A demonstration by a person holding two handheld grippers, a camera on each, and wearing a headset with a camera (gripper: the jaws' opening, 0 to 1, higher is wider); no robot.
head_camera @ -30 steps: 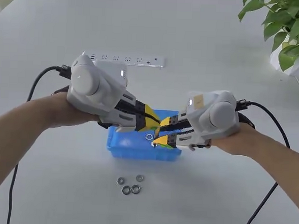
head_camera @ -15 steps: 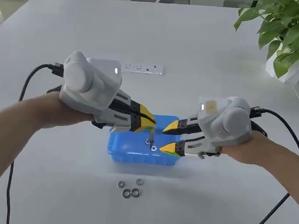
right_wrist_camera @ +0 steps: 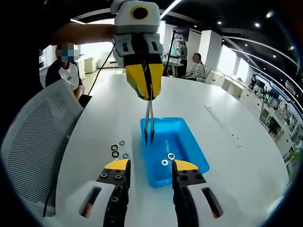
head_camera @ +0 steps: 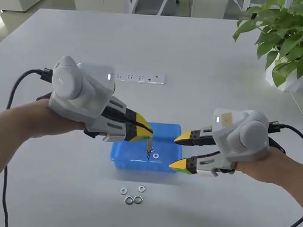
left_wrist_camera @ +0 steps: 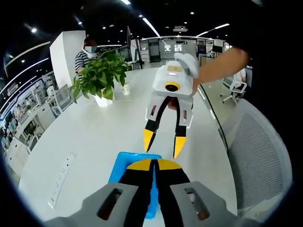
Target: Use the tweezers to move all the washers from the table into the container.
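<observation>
Since a second ago the right tongs have drawn back from the left tongs, and their jaws now stand well apart, holding nothing. The left tongs are pressed together on the top end of the tweezers, which hang straight down from them.

Just below the tweezer tips is the blue container. It sits between the two tongs, and two washers already lie in it close to the right tongs. In the right gripper view the tweezer tips look bare. Four more washers lie in a cluster on the bench, nearer the person than either pair of tongs and just outside the container wall.

The washers look like thin, hard metal rings, so they are probably very light and slick. Lying flat, they give the tips little edge to catch. The surest hold is likely one tip through the hole and the other outside the rim, pinching the band. The tweezers look slim and springy, so a gentle squeeze partway down their legs should do; a hard one could flick a ring away.
</observation>
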